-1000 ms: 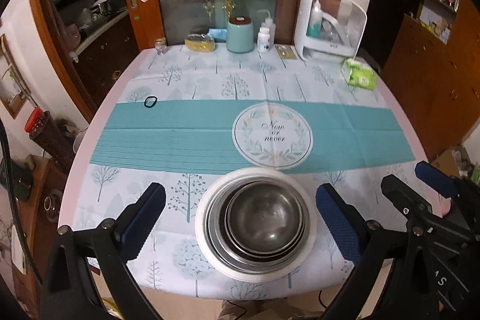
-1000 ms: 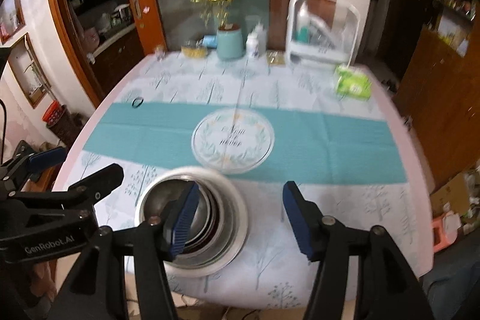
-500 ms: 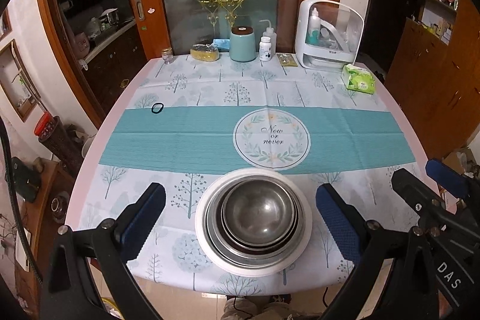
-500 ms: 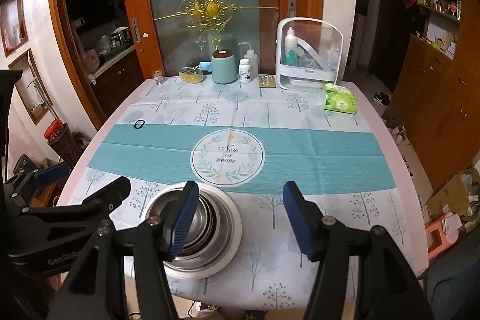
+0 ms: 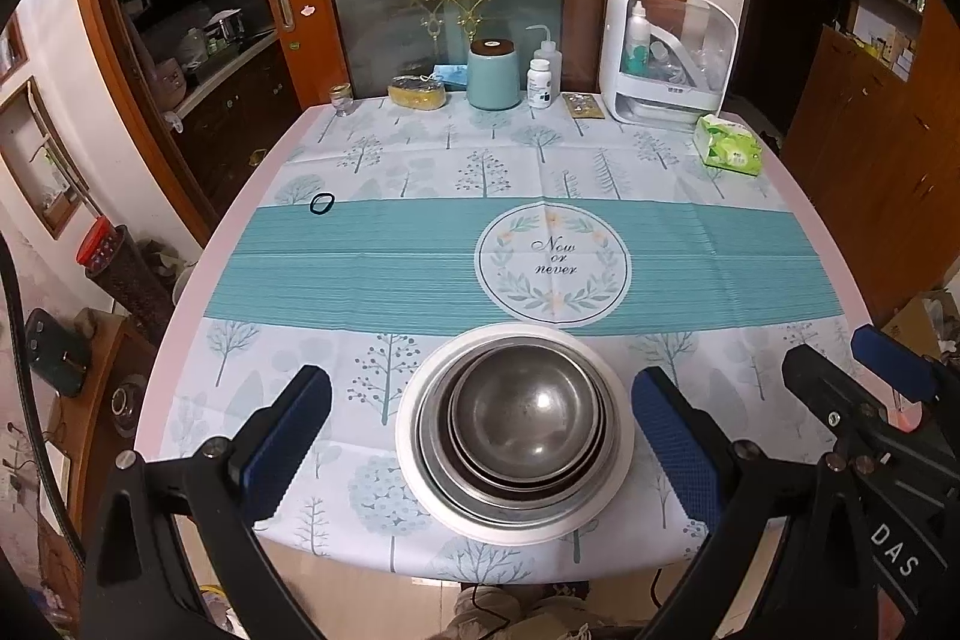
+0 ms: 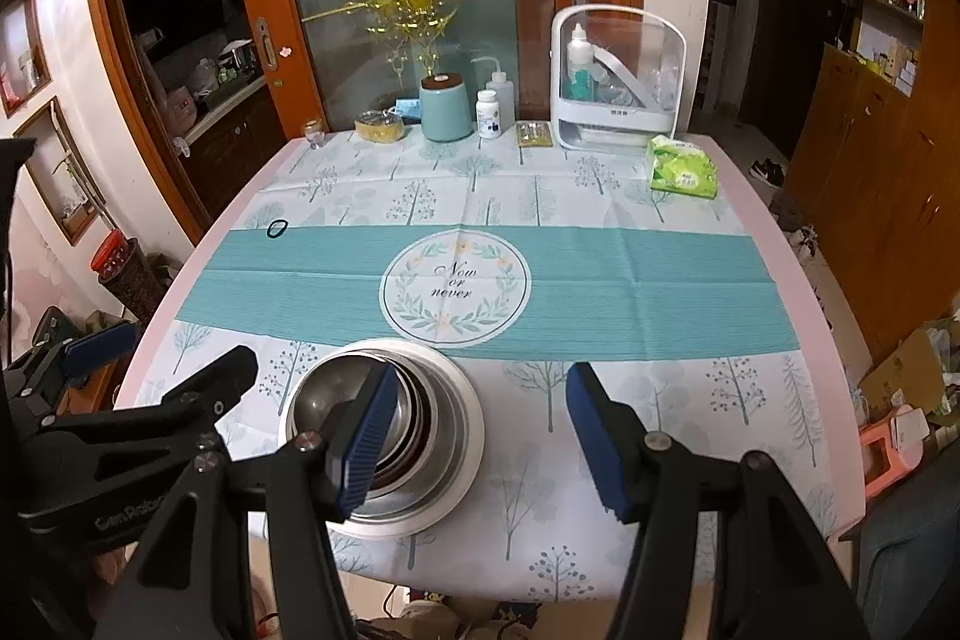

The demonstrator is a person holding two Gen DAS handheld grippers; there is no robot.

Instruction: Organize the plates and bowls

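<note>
A stack of steel bowls [image 5: 528, 406] nests in a white plate [image 5: 414, 436] near the front edge of the table [image 5: 390, 268]. My left gripper [image 5: 480, 388] is open wide above the front edge, one blue pad on each side of the stack and neither touching it. My right gripper [image 6: 480, 382] is open and holds nothing; it hangs just right of the stack, and its left finger [image 6: 360, 436] hides part of the bowls [image 6: 324, 400]. The white plate's rim [image 6: 465, 424] shows beside that finger. Each gripper shows in the other's view: right gripper [image 5: 852, 364], left gripper [image 6: 168, 352].
Along the table's far edge stand a teal canister [image 5: 493, 73], two white bottles [image 5: 543, 70], a white clear-fronted box [image 5: 666, 58], a yellow sponge [image 5: 417, 91] and a small glass jar [image 5: 341, 99]. A green tissue pack [image 5: 727, 151] lies at right, a black hair tie [image 5: 321, 203] at left.
Both views have tilted up slightly, and the right one has steadied from a blur. The stack has not moved and both grippers keep the same opening.
</note>
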